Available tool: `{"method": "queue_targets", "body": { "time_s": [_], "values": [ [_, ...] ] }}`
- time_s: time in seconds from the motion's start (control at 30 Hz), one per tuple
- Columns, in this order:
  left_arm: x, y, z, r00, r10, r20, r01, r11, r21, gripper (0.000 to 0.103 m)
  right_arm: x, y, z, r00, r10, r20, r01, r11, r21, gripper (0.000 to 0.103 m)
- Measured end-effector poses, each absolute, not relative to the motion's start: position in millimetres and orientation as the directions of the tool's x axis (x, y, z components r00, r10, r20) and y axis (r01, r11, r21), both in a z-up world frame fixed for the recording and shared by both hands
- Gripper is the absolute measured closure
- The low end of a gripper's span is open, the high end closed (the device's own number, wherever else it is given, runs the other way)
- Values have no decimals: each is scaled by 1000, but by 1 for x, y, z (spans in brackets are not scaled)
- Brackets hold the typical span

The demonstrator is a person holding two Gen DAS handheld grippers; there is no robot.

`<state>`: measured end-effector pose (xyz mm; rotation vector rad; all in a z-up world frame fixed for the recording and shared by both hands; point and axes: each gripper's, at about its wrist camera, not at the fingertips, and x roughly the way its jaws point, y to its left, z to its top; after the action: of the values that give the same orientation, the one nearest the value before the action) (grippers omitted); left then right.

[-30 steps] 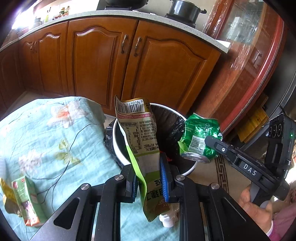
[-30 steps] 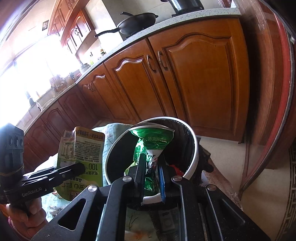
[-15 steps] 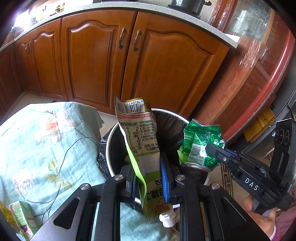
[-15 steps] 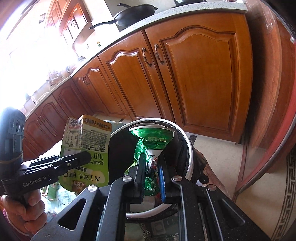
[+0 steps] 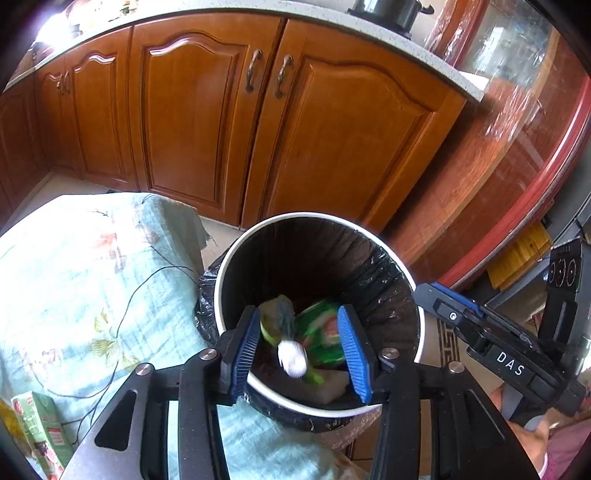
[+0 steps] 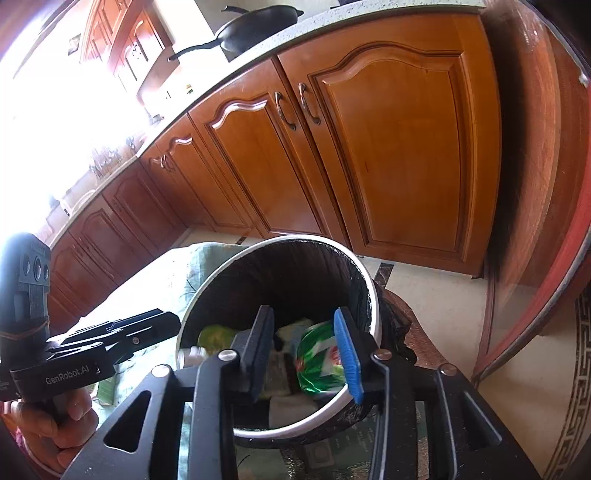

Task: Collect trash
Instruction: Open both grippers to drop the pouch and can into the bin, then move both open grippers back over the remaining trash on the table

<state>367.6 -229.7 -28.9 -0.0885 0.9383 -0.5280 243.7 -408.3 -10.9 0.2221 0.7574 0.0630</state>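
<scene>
A: What did the left wrist view show?

B: The left tool was spread wide and held nothing, above the trash bin. Inside the bin, a pale green pouch with a white cap was blurred, beside a green wrapper. Only this view showed a small green carton lying on the flowered cloth to the left. The right tool was visible at the right edge.

A: And the right wrist view?

B: The right tool was also released and empty over the bin. The wrapper lay inside, with the pouch to its left. Only here the left tool appeared from the side, with the person's hand on its handle, and a black pan stood on the worktop.
</scene>
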Motion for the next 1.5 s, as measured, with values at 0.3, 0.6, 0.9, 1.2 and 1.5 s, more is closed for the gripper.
{"method": "queue_targets", "body": {
  "time_s": [0.3,0.6,0.9,1.2,1.5],
  "values": [
    [325,-181,-27,505,-481,-717,329,875,-356,52,216,-396,-9,741,181,-647,2,963,271,50],
    [273,-119,-18,567,-468,-678,240,881,-408,52,186,-364,-13,733,257,-630,-48,943,329,32],
    [227,-66,-16,598,-437,-672,177,889,-421,52,166,-322,-26,693,328,-642,-111,928,355,32],
    [190,-15,-14,637,-364,-679,98,913,-397,52,154,-272,-43,625,410,-664,-196,906,375,31],
    [170,41,-18,656,-289,-697,-2,923,-384,50,149,-225,-60,538,490,-686,-294,872,392,15]
  ]
}}
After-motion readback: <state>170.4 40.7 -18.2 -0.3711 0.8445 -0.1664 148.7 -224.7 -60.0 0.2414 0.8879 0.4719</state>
